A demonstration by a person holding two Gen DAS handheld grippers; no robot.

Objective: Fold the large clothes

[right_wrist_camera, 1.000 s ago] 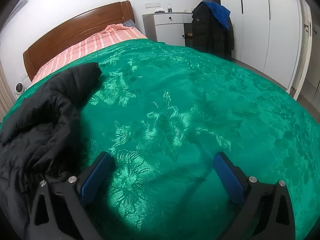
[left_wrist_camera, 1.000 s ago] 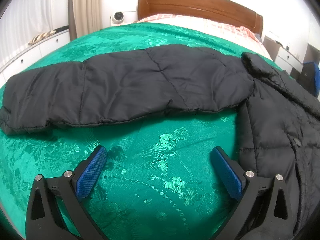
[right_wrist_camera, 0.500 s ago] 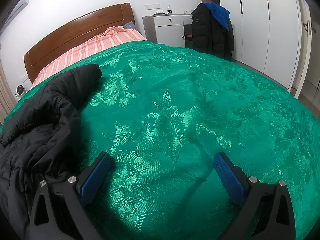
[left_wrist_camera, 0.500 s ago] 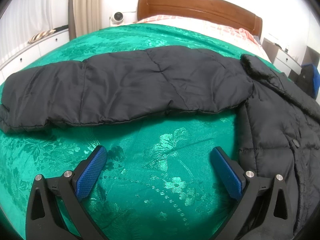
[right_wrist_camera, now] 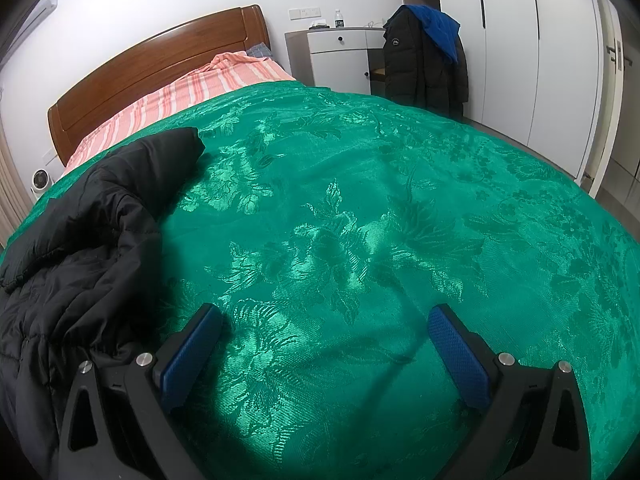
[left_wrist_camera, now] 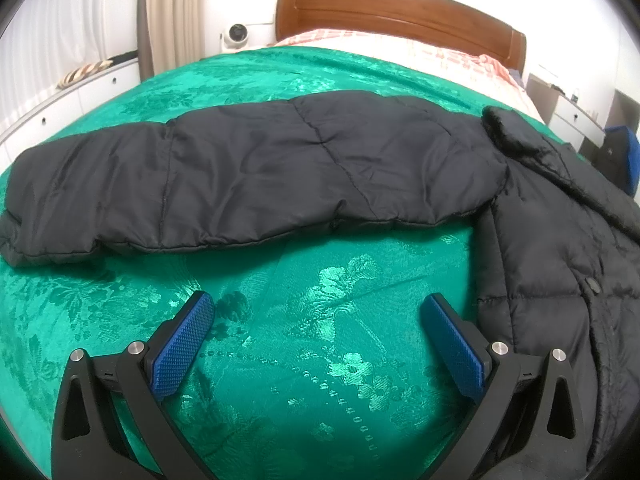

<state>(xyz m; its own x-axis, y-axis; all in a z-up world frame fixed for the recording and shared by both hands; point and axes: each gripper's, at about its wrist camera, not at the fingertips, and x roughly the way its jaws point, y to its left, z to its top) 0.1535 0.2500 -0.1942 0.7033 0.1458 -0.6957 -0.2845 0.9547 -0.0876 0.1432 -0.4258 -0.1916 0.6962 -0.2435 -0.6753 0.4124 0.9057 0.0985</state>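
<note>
On the green bedspread (left_wrist_camera: pixel 320 360) the black padded jacket (left_wrist_camera: pixel 560 260) lies with its sleeve (left_wrist_camera: pixel 248 180) outstretched left, both tools, left tool (left_wrist_camera: pixel 320 316) and right tool (right_wrist_camera: pixel 326 320), wide and empty; slick, puffy fabric may slip from a shallow pinch.

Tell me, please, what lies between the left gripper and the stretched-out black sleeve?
Only bare green bedspread lies between the left gripper and the black sleeve; the left wrist view shows this.
</note>
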